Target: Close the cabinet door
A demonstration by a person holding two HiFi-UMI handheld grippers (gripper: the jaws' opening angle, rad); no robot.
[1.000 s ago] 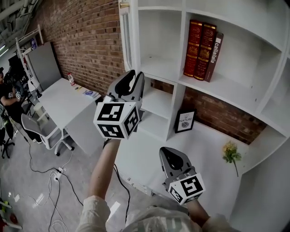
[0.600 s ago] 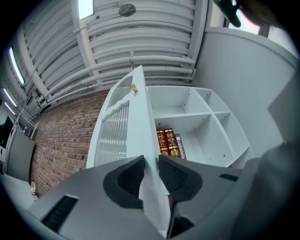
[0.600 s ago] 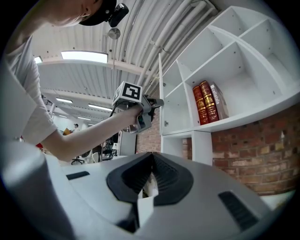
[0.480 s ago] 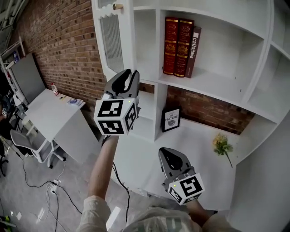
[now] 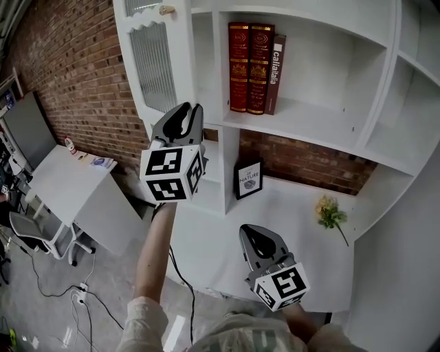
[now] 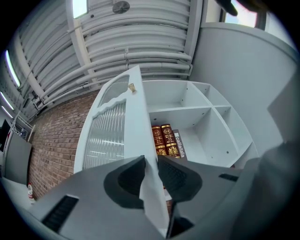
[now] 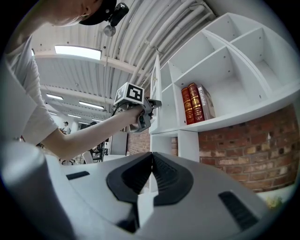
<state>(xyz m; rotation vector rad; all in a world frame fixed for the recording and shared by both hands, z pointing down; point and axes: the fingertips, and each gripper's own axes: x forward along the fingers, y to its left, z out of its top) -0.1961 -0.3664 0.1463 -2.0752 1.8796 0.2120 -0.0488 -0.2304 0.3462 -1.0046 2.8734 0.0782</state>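
White desk top [image 5: 295, 237] underneath, nearest the body. Just above it, low at the right, the grey right gripper [image 5: 256, 236] with its marker cube, clenched tip to tip on nothing, pointing toward the shelving. Higher and further out, at the end of a bare outstretched forearm [image 5: 155, 254], the grey left gripper [image 5: 183, 115], grasping the free edge of the tall white-framed, ribbed-glass cabinet door [image 5: 152, 65]; jaws just now closing in a little more, door edge running up between the pads. Cabinet door swung open, standing out at an angle from the white shelf unit [image 5: 330, 130], small brass knob [image 5: 167, 9] near its top. Beyond the right gripper, on the desk, a small black-framed picture [image 5: 248, 180] upright at the foot of the unit's divider and a yellow flower sprig [image 5: 328, 213] lying flat, well apart. On the shelf above, two red gilt books [image 5: 249, 67] upright and a dark book [image 5: 275, 74] leaning against them. Behind everything, red brick wall [image 5: 75, 82]; far left, a white table [image 5: 62, 172].
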